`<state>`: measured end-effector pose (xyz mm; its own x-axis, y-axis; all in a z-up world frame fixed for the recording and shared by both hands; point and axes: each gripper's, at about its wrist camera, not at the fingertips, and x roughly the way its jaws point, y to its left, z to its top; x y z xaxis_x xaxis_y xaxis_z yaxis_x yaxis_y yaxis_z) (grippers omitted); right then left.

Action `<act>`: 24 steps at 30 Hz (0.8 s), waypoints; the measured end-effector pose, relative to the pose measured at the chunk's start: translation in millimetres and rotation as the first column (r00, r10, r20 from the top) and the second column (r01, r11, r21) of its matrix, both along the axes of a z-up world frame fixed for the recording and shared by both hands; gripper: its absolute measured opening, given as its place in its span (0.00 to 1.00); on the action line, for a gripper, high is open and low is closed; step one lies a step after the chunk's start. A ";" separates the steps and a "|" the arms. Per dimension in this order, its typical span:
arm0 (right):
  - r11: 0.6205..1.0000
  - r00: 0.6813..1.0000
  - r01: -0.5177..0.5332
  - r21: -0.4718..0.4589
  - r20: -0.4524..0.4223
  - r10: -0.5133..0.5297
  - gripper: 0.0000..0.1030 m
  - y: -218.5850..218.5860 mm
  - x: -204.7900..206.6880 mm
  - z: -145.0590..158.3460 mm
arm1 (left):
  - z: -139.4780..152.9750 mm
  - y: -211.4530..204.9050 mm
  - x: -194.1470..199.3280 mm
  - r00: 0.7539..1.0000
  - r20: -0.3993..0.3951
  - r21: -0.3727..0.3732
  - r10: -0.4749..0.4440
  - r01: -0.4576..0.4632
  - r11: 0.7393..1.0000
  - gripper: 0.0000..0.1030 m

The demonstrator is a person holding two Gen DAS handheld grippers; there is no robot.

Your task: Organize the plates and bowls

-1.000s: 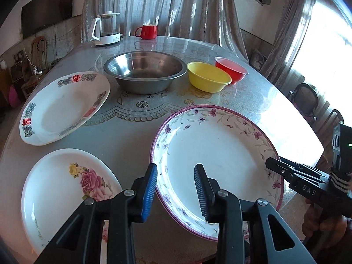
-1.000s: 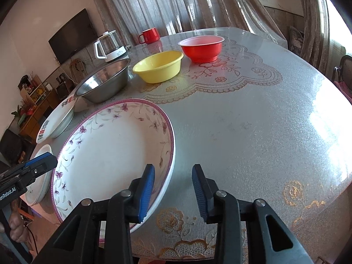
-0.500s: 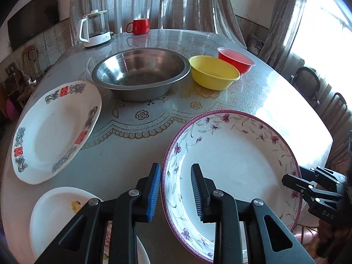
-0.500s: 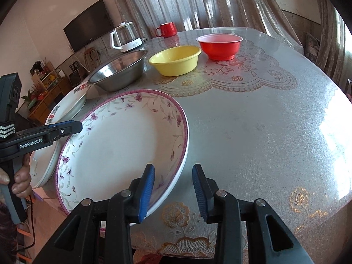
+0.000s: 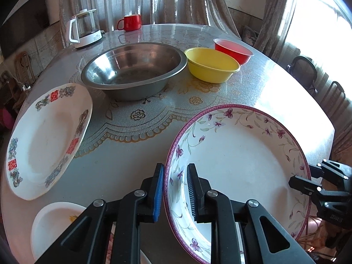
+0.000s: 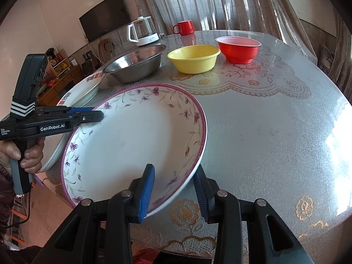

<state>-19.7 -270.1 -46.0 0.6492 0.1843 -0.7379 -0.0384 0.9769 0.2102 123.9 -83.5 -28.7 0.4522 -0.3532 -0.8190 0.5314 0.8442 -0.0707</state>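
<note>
Plainly, the purple-rimmed floral plate (image 6: 136, 145) is tilted at the near edge of the tabletop (image 6: 264, 132). The left hand-held gripper (image 5: 175, 189) and right hand-held gripper (image 6: 173, 189) each straddle opposite rims, jaws part-open; whether either actually pinches is unclear. A loose pinch could let it slide off. The rose plate (image 5: 55, 222) is largely cut off.

Bare round glass-topped table (image 6: 275, 136) along its right edge, big steel bowl (image 5: 134, 70), yellow plastic bowl (image 5: 211, 66), red plastic bowl (image 5: 234, 50) block the far middle
</note>
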 end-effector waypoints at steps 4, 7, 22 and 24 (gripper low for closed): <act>1.000 1.000 0.011 0.014 0.005 -0.011 0.33 -1.5 0.5 0.1 | -0.6 8.9 2.5 0.999 -0.023 -0.073 0.036 -0.037 0.997 0.20; 1.000 1.000 0.007 0.004 0.002 -0.007 0.33 -0.1 2.4 0.7 | -0.9 5.1 0.6 0.999 -0.005 -0.050 0.041 -0.042 0.998 0.20; 0.998 0.999 0.001 -0.071 0.034 0.001 0.33 13.4 30.5 8.2 | -0.5 16.7 19.7 0.988 -0.019 -0.059 0.152 -0.153 0.987 0.20; 0.997 0.999 -0.001 -0.078 0.042 0.004 0.33 14.2 35.2 10.8 | -0.9 17.4 22.6 0.987 -0.018 -0.056 0.159 -0.160 0.986 0.20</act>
